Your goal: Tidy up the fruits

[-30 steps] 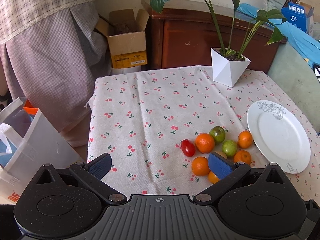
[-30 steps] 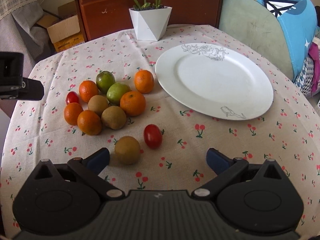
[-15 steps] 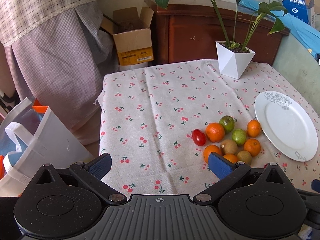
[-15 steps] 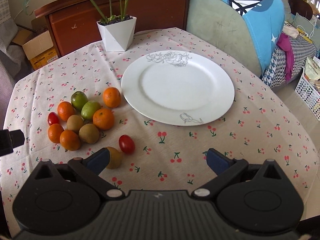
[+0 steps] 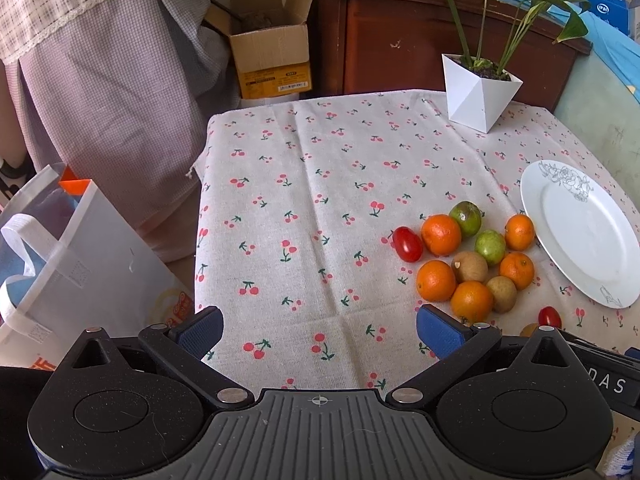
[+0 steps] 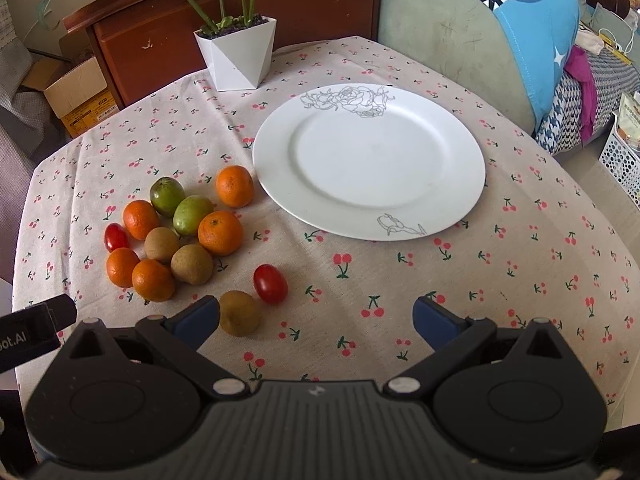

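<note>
A cluster of fruit lies on the cherry-print tablecloth (image 6: 520, 272): several oranges (image 6: 220, 233), two green fruits (image 6: 192, 214), brown kiwis (image 6: 192, 264) and a red tomato (image 6: 116, 237). Apart from it, nearer me, lie one kiwi (image 6: 239, 313) and a second tomato (image 6: 271, 278). An empty white plate (image 6: 368, 164) sits right of the cluster. My right gripper (image 6: 316, 318) is open above the near table edge, its left finger beside the lone kiwi. My left gripper (image 5: 318, 330) is open too, left of the fruit cluster (image 5: 472, 256) and the plate (image 5: 580, 232).
A white faceted planter (image 6: 238, 54) stands at the table's far side before a wooden cabinet (image 6: 240, 8). A sofa with a blue cushion (image 6: 500, 20) borders the right. Left of the table are a white bag (image 5: 72, 264), a cardboard box (image 5: 272, 56) and a checked curtain (image 5: 120, 80).
Both grippers have drawn back and risen from the table, so the fruit and plate look smaller and farther. The fruit has not moved. Both stay open.
</note>
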`<state>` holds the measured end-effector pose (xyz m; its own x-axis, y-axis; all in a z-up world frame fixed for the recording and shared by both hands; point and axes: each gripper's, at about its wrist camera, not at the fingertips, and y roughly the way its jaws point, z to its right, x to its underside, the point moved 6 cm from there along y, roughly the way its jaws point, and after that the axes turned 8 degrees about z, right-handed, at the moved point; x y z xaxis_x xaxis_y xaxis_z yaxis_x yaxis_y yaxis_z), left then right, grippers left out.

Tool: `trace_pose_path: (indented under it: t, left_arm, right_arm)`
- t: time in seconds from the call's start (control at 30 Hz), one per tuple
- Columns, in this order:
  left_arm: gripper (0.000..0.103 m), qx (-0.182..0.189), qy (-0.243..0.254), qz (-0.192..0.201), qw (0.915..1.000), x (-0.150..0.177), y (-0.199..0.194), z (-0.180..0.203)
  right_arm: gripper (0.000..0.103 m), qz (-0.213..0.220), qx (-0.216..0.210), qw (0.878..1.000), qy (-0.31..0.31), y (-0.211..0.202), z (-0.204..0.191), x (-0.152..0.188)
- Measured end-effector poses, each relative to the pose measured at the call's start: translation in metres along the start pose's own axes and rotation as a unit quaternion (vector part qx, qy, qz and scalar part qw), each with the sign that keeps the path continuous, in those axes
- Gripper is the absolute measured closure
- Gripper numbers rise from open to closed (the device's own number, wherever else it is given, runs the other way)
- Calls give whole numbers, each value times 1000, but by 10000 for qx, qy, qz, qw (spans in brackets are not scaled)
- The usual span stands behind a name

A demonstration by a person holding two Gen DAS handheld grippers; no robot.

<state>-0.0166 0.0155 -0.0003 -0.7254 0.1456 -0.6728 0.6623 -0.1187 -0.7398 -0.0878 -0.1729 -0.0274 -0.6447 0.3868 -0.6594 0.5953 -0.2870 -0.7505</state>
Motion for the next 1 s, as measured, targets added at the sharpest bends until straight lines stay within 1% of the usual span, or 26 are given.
trace_pose_path:
  t: [0.37,1.0]
  left_arm:
    - [0,-48,212,-22,9998,5,4,5]
    - [1,-99,222,-47,9997,6,7,6]
  right_arm:
    - [1,-54,-66,10000,38,0,-3,-1]
    - [1,-62,-46,10000,-8,0,-2,-2]
